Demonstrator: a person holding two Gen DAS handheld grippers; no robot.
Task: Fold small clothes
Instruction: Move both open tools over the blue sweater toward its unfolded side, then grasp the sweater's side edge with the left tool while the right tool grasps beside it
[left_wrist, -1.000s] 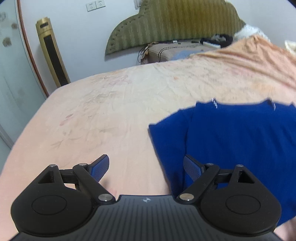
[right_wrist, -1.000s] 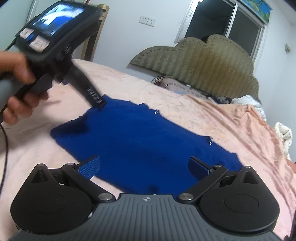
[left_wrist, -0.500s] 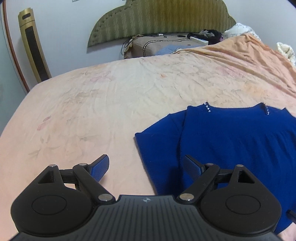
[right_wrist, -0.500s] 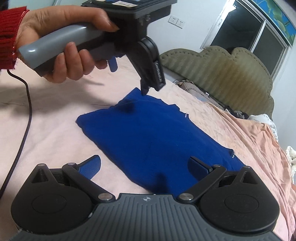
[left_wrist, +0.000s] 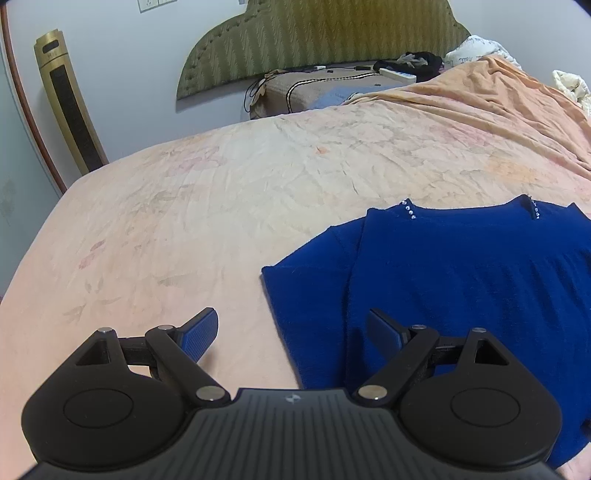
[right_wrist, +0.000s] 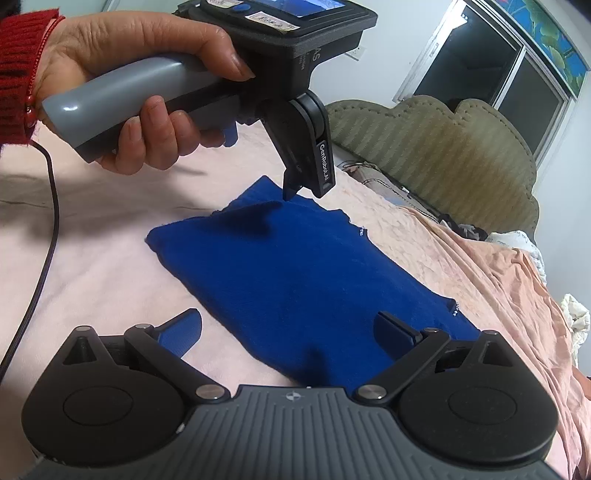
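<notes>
A small blue knit top (left_wrist: 461, 273) lies flat on the pink bedsheet (left_wrist: 221, 206), its neckline with small beads facing the headboard. It also shows in the right wrist view (right_wrist: 295, 273). My left gripper (left_wrist: 291, 332) is open and empty, held above the top's sleeve edge. In the right wrist view the left gripper (right_wrist: 303, 184) hangs over the top's far corner. My right gripper (right_wrist: 288, 332) is open and empty, low over the top's near edge.
A green padded headboard (left_wrist: 325, 40) and a brown bedside table (left_wrist: 314, 88) with cables stand at the back. A gold tower unit (left_wrist: 66, 99) stands at the left wall. An orange blanket (left_wrist: 498, 96) lies at the right. A cable (right_wrist: 48, 229) trails across the sheet.
The left gripper has risen and pulled back from the top's corner. The right gripper has moved closer to the top's near edge. The top lies as before.
</notes>
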